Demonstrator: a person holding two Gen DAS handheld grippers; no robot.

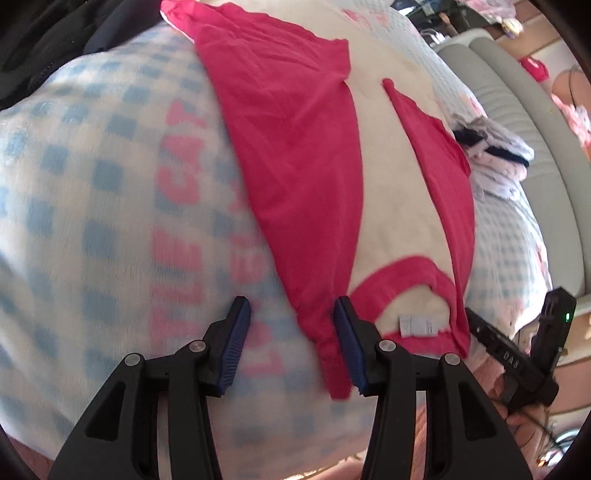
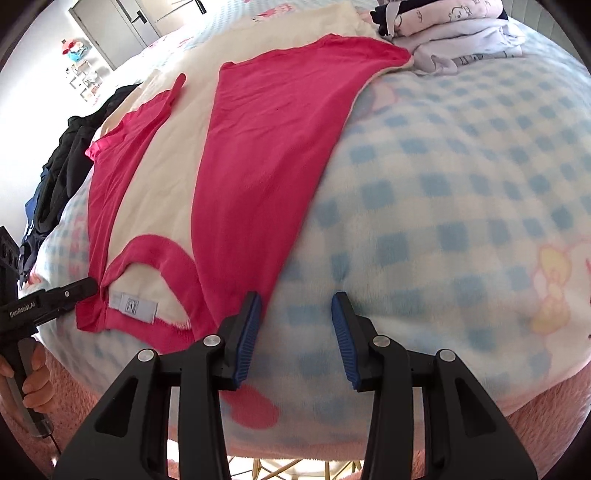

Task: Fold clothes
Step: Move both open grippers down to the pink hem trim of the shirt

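A cream and pink shirt [image 2: 177, 206] lay flat on a bed covered by a blue-and-white checked blanket [image 2: 461, 192], its neck opening toward the near edge and a pale label [image 2: 135, 306] showing inside the collar. Both pink sides were turned in over the cream middle, the one on the right side broader than the other. The left gripper [image 1: 291, 343] hung low over the near left corner of the shirt with its jaws wide apart and nothing between them; the pink sleeve end [image 1: 332, 369] lay just beside the inner blue pad, though whether it touched was hard to tell. The right gripper [image 2: 295, 339] was also spread wide and empty, poised over bare blanket just to the right of the shirt's folded edge, its left pad right at the pink cloth. A hand [image 2: 35, 384] gripped the handle of the left tool. At the far end of the bed sat a small stack of pale printed clothes [image 2: 458, 33], touching the shirt's far corner, and a heap of dark clothing [image 2: 70, 158] lay off to the left side.
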